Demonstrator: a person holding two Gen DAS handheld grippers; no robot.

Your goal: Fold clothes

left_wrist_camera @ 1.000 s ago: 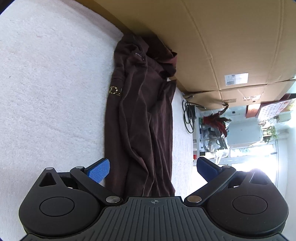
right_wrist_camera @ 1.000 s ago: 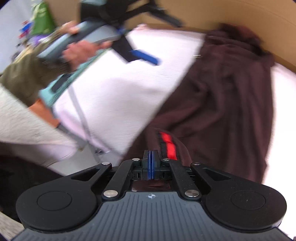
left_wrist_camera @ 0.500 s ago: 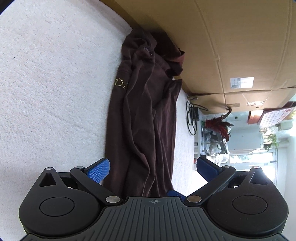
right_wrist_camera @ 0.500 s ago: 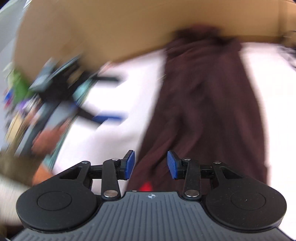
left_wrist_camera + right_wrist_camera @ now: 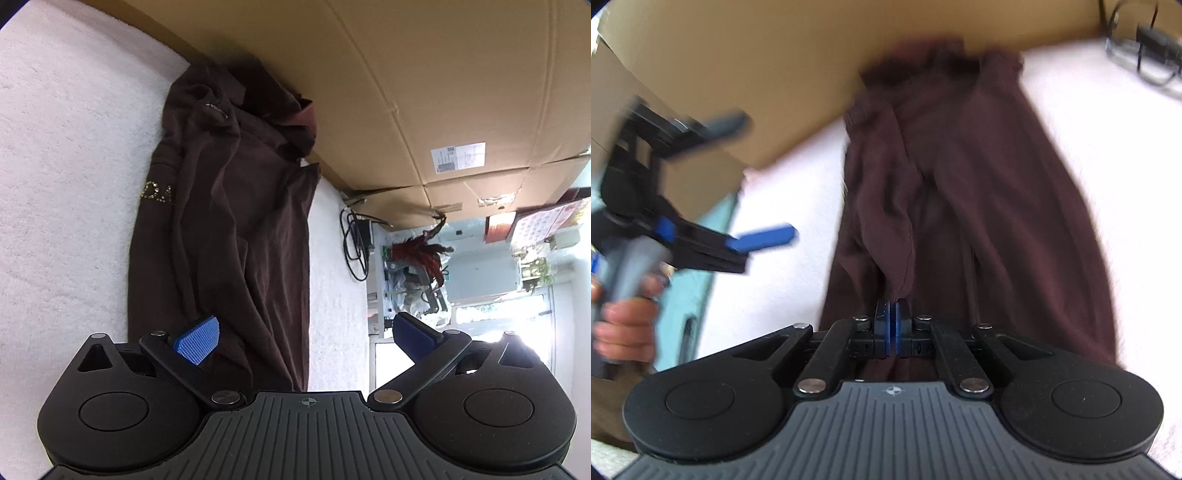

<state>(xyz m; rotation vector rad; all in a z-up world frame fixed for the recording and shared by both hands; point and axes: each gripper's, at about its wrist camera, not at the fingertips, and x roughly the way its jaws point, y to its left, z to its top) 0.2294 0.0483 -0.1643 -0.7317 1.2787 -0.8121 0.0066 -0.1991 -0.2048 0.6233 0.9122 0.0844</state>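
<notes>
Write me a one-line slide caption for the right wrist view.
Right gripper, jaws just closed, pinches a fold of the dark brown fabric garment on a white fleecy cover; the open left gripper waits alongside.

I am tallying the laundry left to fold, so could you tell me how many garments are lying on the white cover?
1: a dark brown garment lies lengthwise on the white cover, its far end against the cardboard boxes. More could be out of view.
</notes>
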